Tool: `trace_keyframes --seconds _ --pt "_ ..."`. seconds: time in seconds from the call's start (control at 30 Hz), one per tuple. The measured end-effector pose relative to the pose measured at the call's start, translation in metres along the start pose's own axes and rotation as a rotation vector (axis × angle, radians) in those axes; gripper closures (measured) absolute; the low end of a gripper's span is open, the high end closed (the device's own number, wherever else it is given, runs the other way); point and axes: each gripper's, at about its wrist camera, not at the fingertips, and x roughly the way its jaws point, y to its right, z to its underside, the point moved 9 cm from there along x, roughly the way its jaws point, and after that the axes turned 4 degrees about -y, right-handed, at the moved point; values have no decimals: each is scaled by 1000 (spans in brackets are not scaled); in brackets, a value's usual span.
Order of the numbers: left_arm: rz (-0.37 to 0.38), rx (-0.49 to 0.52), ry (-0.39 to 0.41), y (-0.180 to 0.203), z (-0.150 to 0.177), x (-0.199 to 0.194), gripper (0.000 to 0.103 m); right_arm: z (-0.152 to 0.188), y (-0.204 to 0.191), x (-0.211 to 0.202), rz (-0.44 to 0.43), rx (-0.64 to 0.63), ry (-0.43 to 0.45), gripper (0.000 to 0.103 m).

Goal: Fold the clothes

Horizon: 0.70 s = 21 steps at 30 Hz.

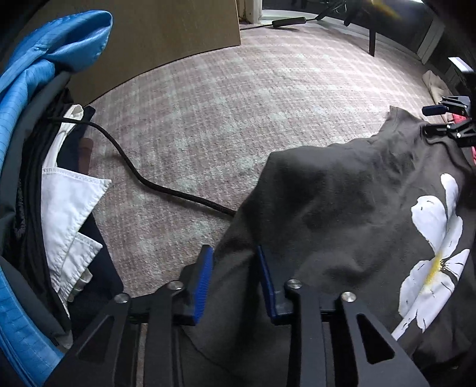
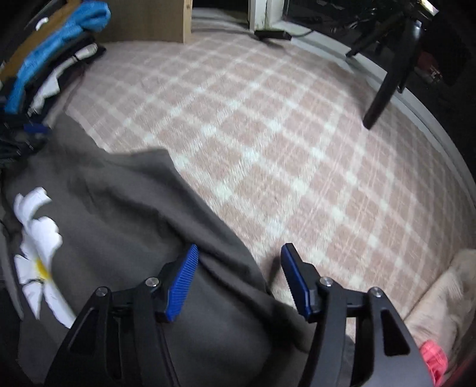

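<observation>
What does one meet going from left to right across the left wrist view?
Blue cloth → white shirt → black cable → left tool → grey shirt → white flower print.

Both views are showing a dim indoor room under soft, even light, with a brighter patch coming in near the top edge by a pale doorway (image 1: pixel 269 13). The fisheye lens is bending straight lines, and the corners are falling off into black. In the left wrist view the checked carpet (image 1: pixel 238 119) is looking grainy and washed out, while the dark grey shirt (image 1: pixel 342 208) is swallowing detail in its folds. The right wrist view is smearing with motion blur: the carpet checks are streaking, and the white flower print (image 2: pixel 37 247) is losing its edges.
</observation>
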Motion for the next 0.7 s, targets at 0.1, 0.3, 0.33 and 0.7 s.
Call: trace_keyframes --seconds 0.1,0.3,0.33,0.7 --pt "0 -3 14 5 1 -4 94 -4 -2 4 -28 -16 -4 46" --pt "86 -29 47 27 10 -20 103 0 -27 7 -21 -117 14 76" --pt "86 -31 55 30 11 -24 103 3 -32 5 -24 -125 18 95" --pt "8 -24 76 -4 24 -53 65 24 -46 -74 21 -38 223 99"
